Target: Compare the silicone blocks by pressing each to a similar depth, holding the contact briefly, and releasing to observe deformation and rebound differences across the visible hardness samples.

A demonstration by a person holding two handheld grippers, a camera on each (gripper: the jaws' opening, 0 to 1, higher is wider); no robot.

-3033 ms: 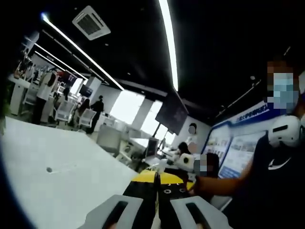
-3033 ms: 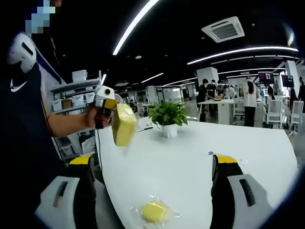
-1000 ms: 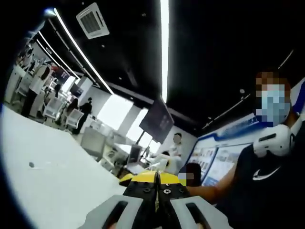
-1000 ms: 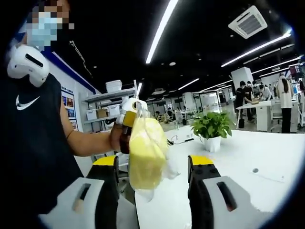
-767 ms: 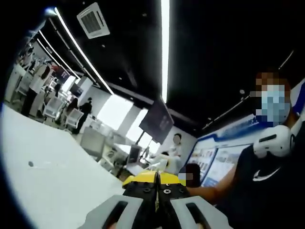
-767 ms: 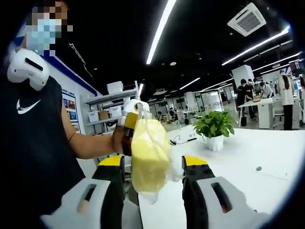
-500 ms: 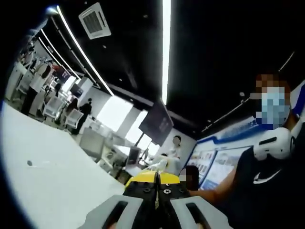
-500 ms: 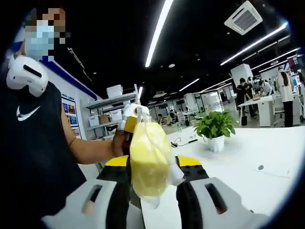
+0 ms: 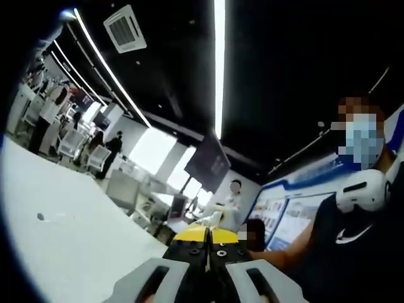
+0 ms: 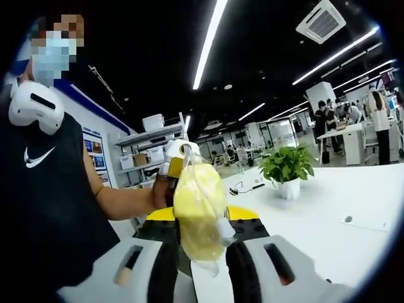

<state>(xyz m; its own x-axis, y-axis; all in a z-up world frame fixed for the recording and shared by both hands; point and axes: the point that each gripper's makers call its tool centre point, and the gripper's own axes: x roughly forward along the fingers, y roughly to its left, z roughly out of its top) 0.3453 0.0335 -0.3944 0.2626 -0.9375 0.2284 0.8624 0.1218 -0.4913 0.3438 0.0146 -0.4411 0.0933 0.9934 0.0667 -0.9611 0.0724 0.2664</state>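
- Yellow silicone block [image 10: 199,211], wrapped in a clear plastic bag, hangs in the air at the centre of the right gripper view, well above the white table [image 10: 328,208].
- Your right gripper [image 10: 199,249] has its two black, yellow-tipped jaws drawn in against the block's two faces, so they are clamped on it; the bag's loose lower corner sticks out below, between the jaws, at about 6 o'clock.
- Your left gripper [image 10: 178,158] enters the right gripper view from 9 o'clock, carried by your bare forearm, and meets the top of the bag at about 11 o'clock from the block's middle; the bag's gathered top lies against its white and yellow tip.
- In the left gripper view, the left gripper [image 9: 209,243] shows its jaws pressed together with no gap between the yellow tips; whatever they pinch is too thin to make out there.
- A potted plant [image 10: 288,169] in a white pot stands on the table at 2 o'clock from the block, well apart from it.
- Storage shelves [image 10: 146,158] with boxes stand behind the left gripper, at 10 o'clock.
- Long ceiling light strips [image 9: 218,63] run overhead.
- The table's pale top [image 9: 69,233] spreads at 8 o'clock in the left gripper view.
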